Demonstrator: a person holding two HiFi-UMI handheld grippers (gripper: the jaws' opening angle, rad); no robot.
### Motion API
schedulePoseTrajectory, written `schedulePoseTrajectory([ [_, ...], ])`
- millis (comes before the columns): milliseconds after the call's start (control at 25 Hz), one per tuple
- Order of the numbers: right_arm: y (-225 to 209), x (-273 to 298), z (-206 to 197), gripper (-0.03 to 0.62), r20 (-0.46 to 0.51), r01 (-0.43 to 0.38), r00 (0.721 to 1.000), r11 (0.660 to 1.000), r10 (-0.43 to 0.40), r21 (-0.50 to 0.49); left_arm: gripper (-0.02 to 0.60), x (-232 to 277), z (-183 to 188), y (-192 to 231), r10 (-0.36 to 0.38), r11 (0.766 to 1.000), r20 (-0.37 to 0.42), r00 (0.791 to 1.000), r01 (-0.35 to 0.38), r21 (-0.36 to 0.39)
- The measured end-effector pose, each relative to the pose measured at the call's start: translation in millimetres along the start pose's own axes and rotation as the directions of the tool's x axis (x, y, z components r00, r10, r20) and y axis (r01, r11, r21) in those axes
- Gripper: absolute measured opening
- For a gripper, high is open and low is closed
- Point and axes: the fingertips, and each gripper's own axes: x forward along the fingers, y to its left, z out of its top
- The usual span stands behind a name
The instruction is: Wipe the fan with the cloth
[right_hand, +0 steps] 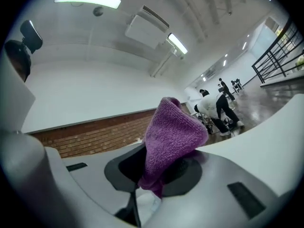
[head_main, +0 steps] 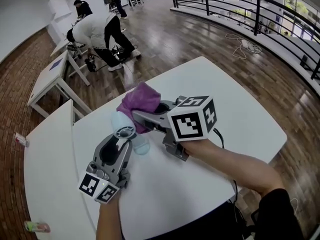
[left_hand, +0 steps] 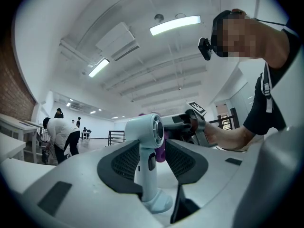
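A small pale-blue hand fan (head_main: 121,121) stands upright by its handle between the jaws of my left gripper (head_main: 131,133), which is shut on it above the white table (head_main: 240,129). In the left gripper view the fan (left_hand: 145,146) fills the middle, with its round head facing right; my left gripper (left_hand: 152,163) grips the handle. My right gripper (head_main: 142,115) is shut on a purple cloth (head_main: 141,100) right at the fan's head. The right gripper view shows the cloth (right_hand: 171,137) bunched up between the jaws of that gripper (right_hand: 156,167), hiding most of the fan.
A black cable (head_main: 220,136) runs along the table by my right forearm. More white tables (head_main: 47,79) stand to the left, with people (head_main: 100,31) bent over them. A black railing (head_main: 240,9) lines the far right.
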Motion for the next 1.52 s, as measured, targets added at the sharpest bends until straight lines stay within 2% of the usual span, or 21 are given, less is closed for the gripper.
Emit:
schedulePoseTrajectory([
  [120,-23,-3,-40,0.069,-0.146,0.074,0.987,0.996,-0.067,0.041,0.181,-1,0,0,-0.001,1.000,0.001,1.000,0.001,0.000],
  [160,-29,-5,-45,0.069,-0.165,0.090,0.983,0.994,-0.078,0.065,0.181,-1,0,0,-0.001,1.000,0.001,1.000,0.001,0.000],
  [200,-31,-8,-40,0.069,-0.144,0.094,0.986,0.992,-0.080,0.087,0.181,-1,0,-1,-0.002,1.000,0.000,1.000,0.002,0.000],
  [280,-18,-13,-1,0.069,-0.011,0.044,0.999,0.995,-0.043,0.088,0.181,-1,1,-1,-0.003,1.000,0.001,1.000,0.003,0.000],
  [360,15,-11,44,0.069,0.105,-0.061,0.993,0.998,0.059,0.020,0.181,-2,1,1,0.000,1.000,0.003,1.000,0.000,-0.002],
  [440,47,1,63,0.069,0.107,-0.151,0.982,0.987,0.156,-0.047,0.181,-3,0,3,0.003,1.000,0.004,1.000,-0.003,-0.003],
  [520,57,16,53,0.069,0.029,-0.169,0.985,0.983,0.171,-0.067,0.181,-3,0,3,0.006,1.000,0.004,1.000,-0.006,-0.002],
  [600,48,21,31,0.069,-0.035,-0.140,0.990,0.989,0.139,-0.036,0.181,-2,0,0,0.006,1.000,0.001,1.000,-0.006,-0.001],
  [720,24,5,12,0.069,0.019,-0.101,0.995,0.991,0.100,0.084,0.181,0,0,-3,0.001,1.000,-0.002,1.000,-0.001,0.002],
  [800,3,-4,-2,0.069,0.024,-0.045,0.999,0.990,0.042,0.137,0.181,0,0,-2,0.000,1.000,-0.002,1.000,0.000,0.002],
  [880,-12,-7,-29,0.069,-0.046,0.000,0.999,0.988,0.007,0.154,0.181,0,0,-2,0.001,1.000,-0.002,1.000,-0.001,0.001],
  [960,-17,-7,-58,0.069,-0.153,0.024,0.988,0.990,-0.003,0.137,0.181,0,0,-3,0.002,1.000,-0.001,1.000,-0.002,0.001],
  [1040,-19,-7,-68,0.069,-0.204,0.043,0.979,0.993,-0.019,0.111,0.181,-1,0,-2,0.002,1.000,0.000,1.000,-0.002,0.000],
  [1200,-12,-7,-28,0.069,-0.103,0.010,0.995,0.997,-0.003,0.074,0.181,-2,1,0,0.003,1.000,0.001,1.000,-0.003,0.000],
  [1280,-11,-3,-27,0.069,-0.115,0.005,0.993,0.998,0.002,0.062,0.181,-2,0,0,0.005,1.000,0.000,1.000,-0.005,-0.001],
  [1400,-15,0,-57,0.069,-0.203,0.023,0.979,0.997,-0.007,0.076,0.181,-1,0,-1,0.006,1.000,-0.001,1.000,-0.006,0.000],
  [1520,-26,0,-82,0.069,-0.315,0.078,0.947,0.997,-0.070,0.013,0.181,-1,1,-1,0.010,1.000,0.001,1.000,-0.010,0.001],
])
